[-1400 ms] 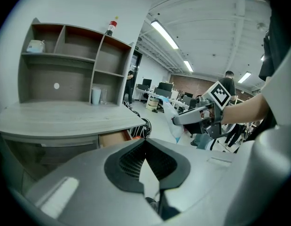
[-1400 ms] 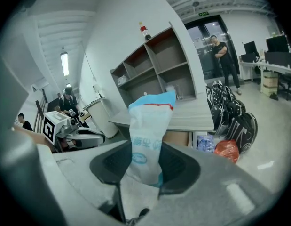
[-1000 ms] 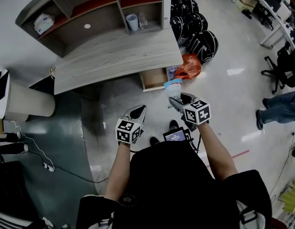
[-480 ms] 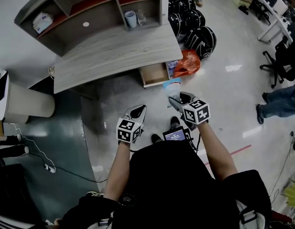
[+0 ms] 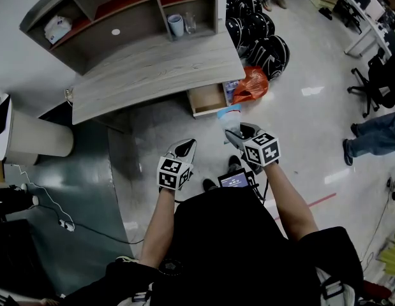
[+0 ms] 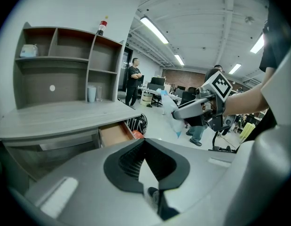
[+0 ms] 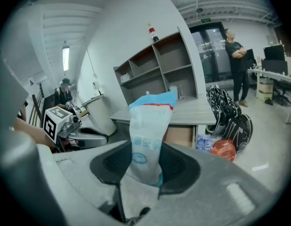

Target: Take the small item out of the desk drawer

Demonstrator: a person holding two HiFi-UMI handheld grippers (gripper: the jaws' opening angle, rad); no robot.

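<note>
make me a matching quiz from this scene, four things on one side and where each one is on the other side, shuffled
Things:
1. packet
2. drawer
3. orange bag
4. cup

Places:
a. on the floor beside the drawer
b. pulled open under the desk
c. at the back of the desk top, under a shelf
d. held in the right gripper

Pairs: 1-d, 2-b, 3-a, 4-c
</note>
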